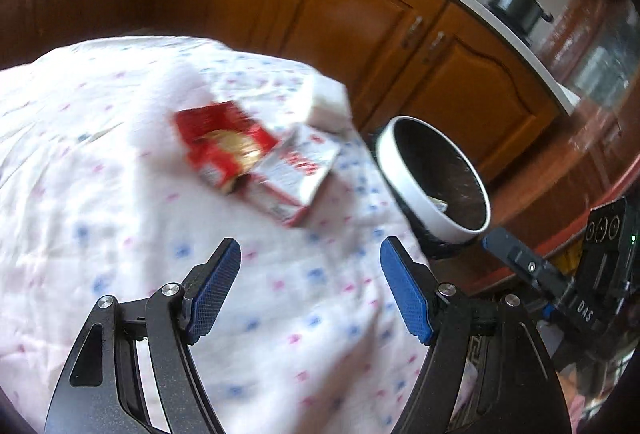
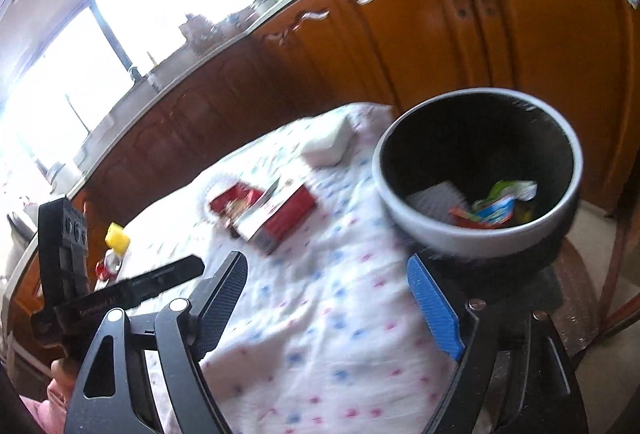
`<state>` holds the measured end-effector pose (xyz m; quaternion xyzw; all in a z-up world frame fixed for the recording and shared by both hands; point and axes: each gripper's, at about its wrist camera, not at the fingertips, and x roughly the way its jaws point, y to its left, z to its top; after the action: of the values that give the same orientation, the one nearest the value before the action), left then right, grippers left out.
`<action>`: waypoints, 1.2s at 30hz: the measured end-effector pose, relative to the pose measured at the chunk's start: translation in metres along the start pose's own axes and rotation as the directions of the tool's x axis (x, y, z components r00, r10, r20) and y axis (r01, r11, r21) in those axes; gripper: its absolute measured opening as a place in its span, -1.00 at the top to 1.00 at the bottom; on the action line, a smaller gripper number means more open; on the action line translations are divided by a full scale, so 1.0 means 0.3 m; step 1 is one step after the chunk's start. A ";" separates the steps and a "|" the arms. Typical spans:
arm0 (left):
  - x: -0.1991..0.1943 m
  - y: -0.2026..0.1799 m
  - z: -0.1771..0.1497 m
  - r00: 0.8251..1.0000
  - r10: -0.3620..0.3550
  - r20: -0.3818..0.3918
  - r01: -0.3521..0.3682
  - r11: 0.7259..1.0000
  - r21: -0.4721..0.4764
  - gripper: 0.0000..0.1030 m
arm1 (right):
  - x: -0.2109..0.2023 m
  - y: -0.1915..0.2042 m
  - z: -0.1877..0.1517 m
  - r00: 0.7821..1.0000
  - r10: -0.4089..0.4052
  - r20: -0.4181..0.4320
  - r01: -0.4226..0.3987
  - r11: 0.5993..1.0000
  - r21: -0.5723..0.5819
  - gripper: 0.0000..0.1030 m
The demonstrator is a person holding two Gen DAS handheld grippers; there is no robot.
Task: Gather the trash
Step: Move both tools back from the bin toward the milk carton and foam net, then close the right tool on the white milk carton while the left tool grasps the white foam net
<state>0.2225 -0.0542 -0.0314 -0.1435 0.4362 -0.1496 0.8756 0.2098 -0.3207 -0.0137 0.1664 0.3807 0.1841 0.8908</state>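
On a white cloth (image 1: 120, 194) dotted with blue and pink lie a torn red carton (image 1: 224, 142) and a red-and-white carton (image 1: 296, 170), touching each other. My left gripper (image 1: 311, 250) hangs over the cloth in front of them, open and empty. A black bin with a white rim (image 2: 440, 234) stands at the table's right edge and holds colourful wrappers (image 2: 496, 206). My right gripper (image 2: 327, 266) stands open with nothing between its fingers, its right finger just below the bin. The same cartons (image 2: 276, 210) show to the left of the bin.
A white wad (image 2: 326, 148) lies at the cloth's far corner. A yellow object (image 2: 117, 238) sits at the left table edge. Brown kitchen cabinets (image 1: 360, 14) run behind the table, with pots (image 1: 516, 2) on the counter. The other gripper (image 1: 560, 282) shows at the right.
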 end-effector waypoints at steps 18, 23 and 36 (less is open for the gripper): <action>-0.084 0.219 -0.010 0.996 0.071 0.048 -0.065 0.991 -0.116 -0.43 | 0.167 0.119 -0.024 0.996 0.045 -0.078 -0.046 0.999 -0.011 -0.63; -0.081 0.266 0.007 0.994 0.100 0.053 -0.092 0.987 -0.134 -0.43 | 0.208 0.127 0.005 0.995 0.055 -0.084 -0.054 0.998 0.006 -0.63; -0.009 0.332 0.140 0.987 0.150 0.057 -0.144 0.985 -0.097 -0.43 | 0.376 0.153 0.075 0.988 0.048 -0.146 -0.046 0.999 0.016 -0.62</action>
<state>0.2683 0.0429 -0.0432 -0.1560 0.4238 -0.0596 0.8902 0.2897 -0.2328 -0.0485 0.1671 0.4421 0.2145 0.8548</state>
